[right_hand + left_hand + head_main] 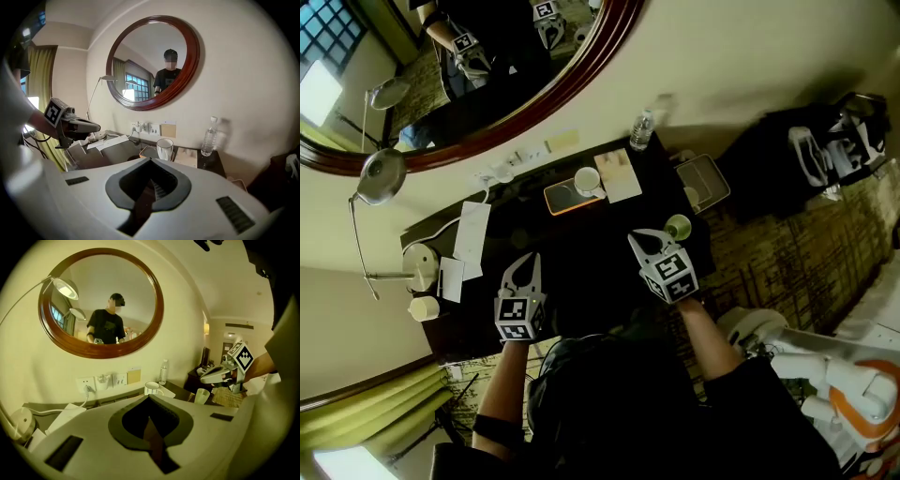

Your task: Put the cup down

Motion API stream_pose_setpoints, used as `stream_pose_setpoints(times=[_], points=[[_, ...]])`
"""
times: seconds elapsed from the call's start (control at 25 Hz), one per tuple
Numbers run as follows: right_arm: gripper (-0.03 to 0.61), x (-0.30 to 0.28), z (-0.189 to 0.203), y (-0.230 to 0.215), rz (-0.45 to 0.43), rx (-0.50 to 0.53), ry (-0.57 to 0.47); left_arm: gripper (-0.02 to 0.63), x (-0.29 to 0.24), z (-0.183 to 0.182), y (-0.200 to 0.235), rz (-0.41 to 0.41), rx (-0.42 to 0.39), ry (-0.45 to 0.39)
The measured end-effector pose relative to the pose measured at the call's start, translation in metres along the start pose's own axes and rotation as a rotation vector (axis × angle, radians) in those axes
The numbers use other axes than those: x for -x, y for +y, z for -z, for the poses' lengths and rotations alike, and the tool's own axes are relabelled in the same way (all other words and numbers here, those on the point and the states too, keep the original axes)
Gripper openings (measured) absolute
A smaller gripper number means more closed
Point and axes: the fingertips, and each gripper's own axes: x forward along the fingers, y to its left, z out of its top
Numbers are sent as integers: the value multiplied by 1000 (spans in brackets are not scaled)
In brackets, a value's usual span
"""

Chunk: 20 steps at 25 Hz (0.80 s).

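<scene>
At centre right the cup (678, 226) looks light and thin-walled; grasp mid-wall. Left gripper (527, 261), right gripper (642, 238): fingers together, empty.

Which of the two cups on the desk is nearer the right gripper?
The small pale-green handleless cup, just beside the right gripper; the white handled mug sits farther back on the orange tray.

Hotel-style room, oval wood-framed mirror (140, 70), dark desk (581, 253), mug (587, 180) on tray (561, 201), water bottle (642, 129)
</scene>
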Motion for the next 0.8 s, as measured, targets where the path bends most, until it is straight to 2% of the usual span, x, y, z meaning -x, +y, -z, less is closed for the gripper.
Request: stream_pose_setpoints(times=[0.2, 0.32, 0.64, 0.8], points=[[3, 6, 10, -11, 34, -21, -1, 0, -9, -5, -11, 21, -38, -8], [3, 17, 14, -28, 79, -50, -9, 25, -22, -2, -29, 84, -62, 7], [5, 65, 50, -104, 274, -152, -5, 294, -80, -6, -122, 329, -113, 93], [5, 90, 78, -141, 358, -195, 14, 393, -120, 4, -176, 471, -199, 119]])
